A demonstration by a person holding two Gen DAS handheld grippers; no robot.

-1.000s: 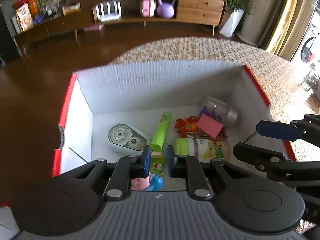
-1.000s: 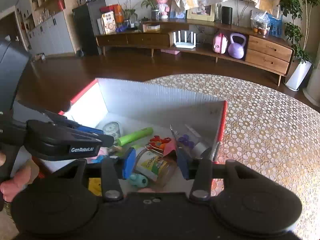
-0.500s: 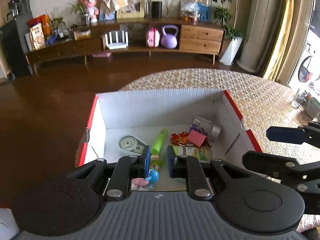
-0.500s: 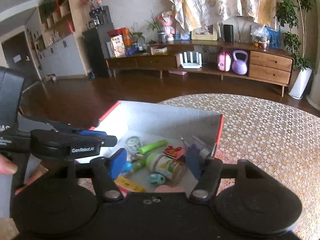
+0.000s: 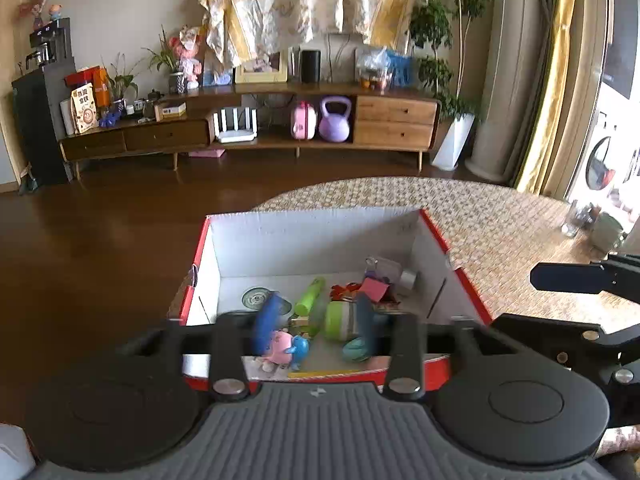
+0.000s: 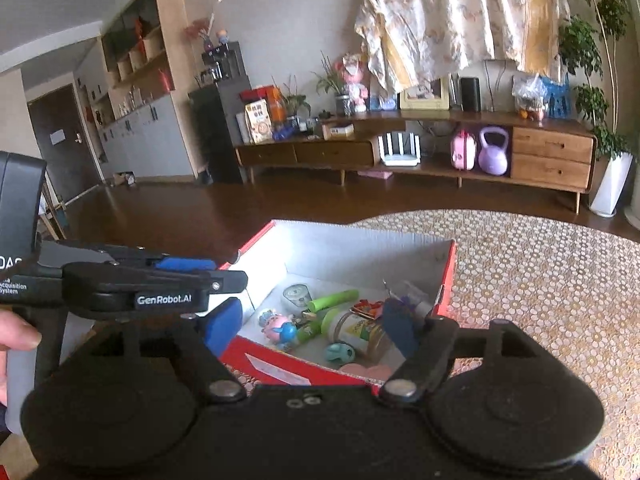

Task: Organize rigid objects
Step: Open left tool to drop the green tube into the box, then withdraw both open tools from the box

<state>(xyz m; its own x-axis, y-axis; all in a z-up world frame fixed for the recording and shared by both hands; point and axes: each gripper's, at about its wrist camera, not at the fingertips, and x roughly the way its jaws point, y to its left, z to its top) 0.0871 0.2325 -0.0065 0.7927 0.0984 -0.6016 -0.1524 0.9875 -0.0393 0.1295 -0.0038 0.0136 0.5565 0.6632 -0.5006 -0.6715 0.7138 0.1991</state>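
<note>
A red-edged white cardboard box point(image 5: 304, 236) point(image 6: 450, 272) stands on the table and holds several small things: a round tape dispenser point(image 5: 256, 298), a green tube point(image 5: 310, 300), a green-lidded jar point(image 5: 340, 318) point(image 6: 356, 330), a pink card point(image 5: 374, 288), a pink and blue toy figure point(image 5: 286, 346) point(image 6: 278, 328) and a teal piece point(image 6: 340, 353). My left gripper point(image 5: 316, 320) hovers above the box's near edge; its jaws are opening, blurred, with nothing between them. My right gripper point(image 6: 312, 328) hangs above the same edge, jaws opening and nothing held.
The box sits on a round table with a patterned cloth point(image 6: 540, 280). Jars and a cup point(image 5: 600, 228) stand at the table's far right. Dark wood floor point(image 5: 100, 240) lies beyond. A hand point(image 6: 12, 336) holds the left gripper's handle.
Both grippers have pulled back and up from inside the box, so the whole box and more of the room show. Both sets of jaws have spread wider; the left was shut before.
</note>
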